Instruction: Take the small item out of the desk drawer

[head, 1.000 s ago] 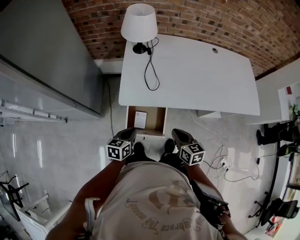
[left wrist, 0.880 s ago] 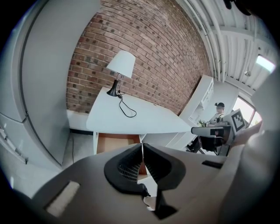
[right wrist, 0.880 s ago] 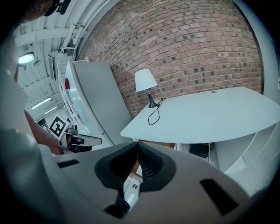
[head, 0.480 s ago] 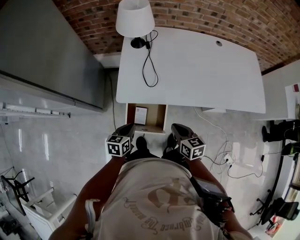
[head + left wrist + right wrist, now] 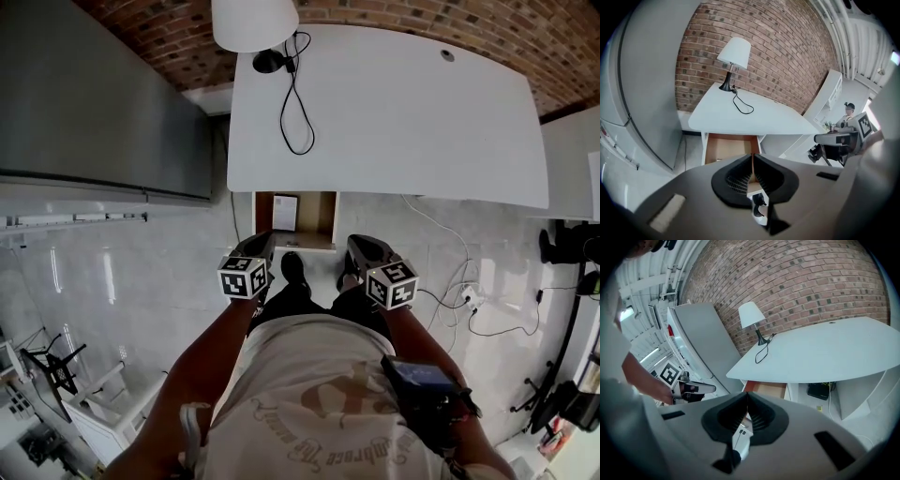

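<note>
The white desk (image 5: pixel 403 112) has its wooden drawer (image 5: pixel 322 217) pulled open under its front edge. Inside the drawer lies a small white flat item (image 5: pixel 285 211). My left gripper (image 5: pixel 262 243) hovers just in front of the drawer's left corner, jaws shut and empty. My right gripper (image 5: pixel 355 246) hovers just right of the drawer's front, also shut with nothing held. In the left gripper view the drawer (image 5: pixel 729 147) shows straight ahead past the closed left gripper (image 5: pixel 752 161). The right gripper view has the drawer (image 5: pixel 768 389) just beyond the closed right gripper (image 5: pixel 747 401).
A white lamp (image 5: pixel 253 23) with a black cable (image 5: pixel 295 103) stands on the desk's far left. A tall grey cabinet (image 5: pixel 94 94) flanks the desk at left. Loose cables (image 5: pixel 459 314) lie on the floor at right. My shoes (image 5: pixel 292 270) stand below the drawer.
Both grippers have sunk a little and edged toward the drawer front. The head view has shifted forward over the desk, so the lamp now runs off the top edge.
</note>
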